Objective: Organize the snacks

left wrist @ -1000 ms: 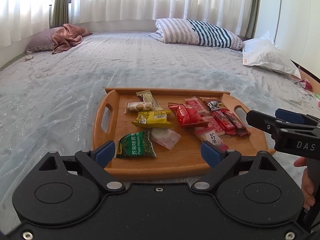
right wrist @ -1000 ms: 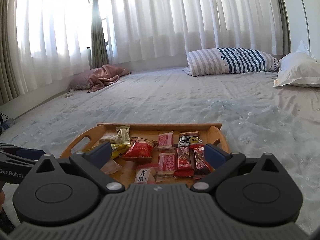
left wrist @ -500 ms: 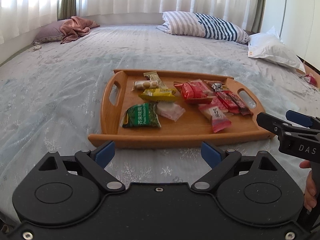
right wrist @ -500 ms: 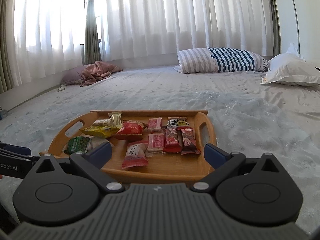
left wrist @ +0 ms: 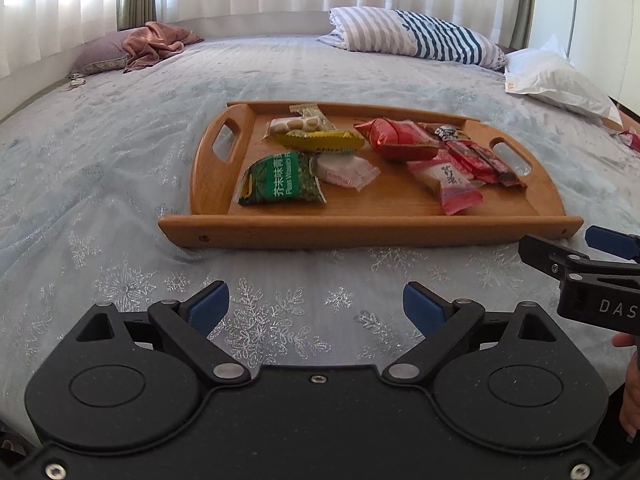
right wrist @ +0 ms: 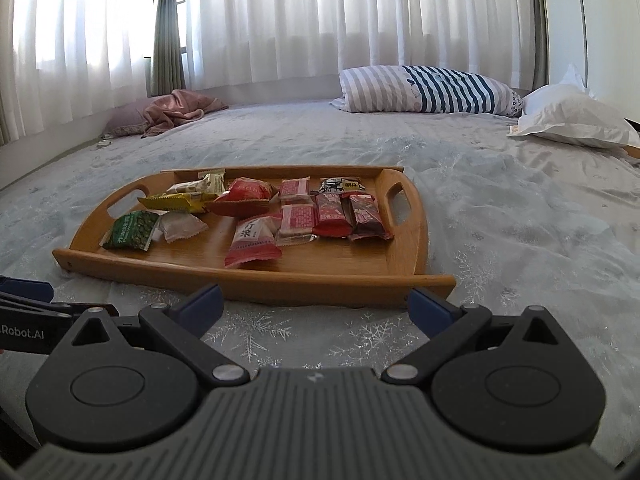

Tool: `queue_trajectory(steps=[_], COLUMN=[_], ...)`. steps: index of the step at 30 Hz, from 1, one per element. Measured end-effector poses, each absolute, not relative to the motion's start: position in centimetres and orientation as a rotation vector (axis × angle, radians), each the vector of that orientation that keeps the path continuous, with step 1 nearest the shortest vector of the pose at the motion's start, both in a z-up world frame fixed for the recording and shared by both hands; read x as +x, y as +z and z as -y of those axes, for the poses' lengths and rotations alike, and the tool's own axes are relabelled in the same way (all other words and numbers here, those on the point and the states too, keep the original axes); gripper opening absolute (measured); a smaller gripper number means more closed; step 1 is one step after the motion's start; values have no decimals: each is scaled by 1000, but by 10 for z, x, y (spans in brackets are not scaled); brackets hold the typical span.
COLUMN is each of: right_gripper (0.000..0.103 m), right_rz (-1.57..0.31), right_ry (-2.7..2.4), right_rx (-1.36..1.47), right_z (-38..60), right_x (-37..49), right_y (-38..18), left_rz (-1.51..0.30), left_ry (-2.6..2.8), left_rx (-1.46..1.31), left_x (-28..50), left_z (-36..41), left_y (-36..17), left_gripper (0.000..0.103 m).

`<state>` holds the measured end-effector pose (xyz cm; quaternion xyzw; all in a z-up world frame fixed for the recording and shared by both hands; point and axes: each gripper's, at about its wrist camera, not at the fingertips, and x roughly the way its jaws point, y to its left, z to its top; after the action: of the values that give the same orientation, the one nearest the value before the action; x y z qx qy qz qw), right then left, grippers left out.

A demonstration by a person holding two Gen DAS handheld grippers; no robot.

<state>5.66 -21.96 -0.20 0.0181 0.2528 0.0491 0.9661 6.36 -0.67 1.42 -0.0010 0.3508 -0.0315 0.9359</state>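
Nearest, the left gripper [left wrist: 316,306] hangs over the bedspread [left wrist: 100,184], its blue-padded jaws spread wide with nothing between them. Beside it the right gripper [right wrist: 314,307] is likewise wide open and empty; its side reads "DAS", the left one's "Robot.AI". A fingertip [left wrist: 622,339] of the person's hand shows at the right edge. A second ago both sat higher, right over the tray; now they are lower and drawn back, so the tray's near rim lies clear ahead of the pads.

Beyond, a wooden tray [left wrist: 372,228] with cut-out handles rests on the bed, carrying wrapped snacks: a green pea packet [left wrist: 280,180] reading "Peas Wasabi", a white sweet [left wrist: 344,170], a yellow packet [left wrist: 320,140], a red packet [left wrist: 400,142], a pink wrapper [left wrist: 450,186] with Chinese characters too small to make out with confidence, and dark red bars [left wrist: 486,164].

Farthest, a striped pillow [left wrist: 416,36], a white pillow [left wrist: 556,80] and white curtains [right wrist: 360,20].
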Motion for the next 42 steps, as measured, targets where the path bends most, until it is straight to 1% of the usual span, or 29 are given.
queue_trajectory(steps=[9, 18, 24, 42], right_gripper=[103, 103, 103, 103], right_rz=[-546, -574, -608, -610], right_ry=[99, 107, 113, 116], right_rx=[16, -5, 7, -8], right_z=[212, 208, 209, 208], right_x=[60, 66, 73, 73], right_y=[-16, -27, -28, -29], left_rz=[-702, -703, -693, -711], left_ry=[-36, -45, -42, -61], left_rx=[7, 1, -5, -6], left_x=[70, 77, 78, 82], left_z=[7, 8, 7, 4], left_y=[1, -4, -8, -8], left_gripper=[96, 103, 103, 103])
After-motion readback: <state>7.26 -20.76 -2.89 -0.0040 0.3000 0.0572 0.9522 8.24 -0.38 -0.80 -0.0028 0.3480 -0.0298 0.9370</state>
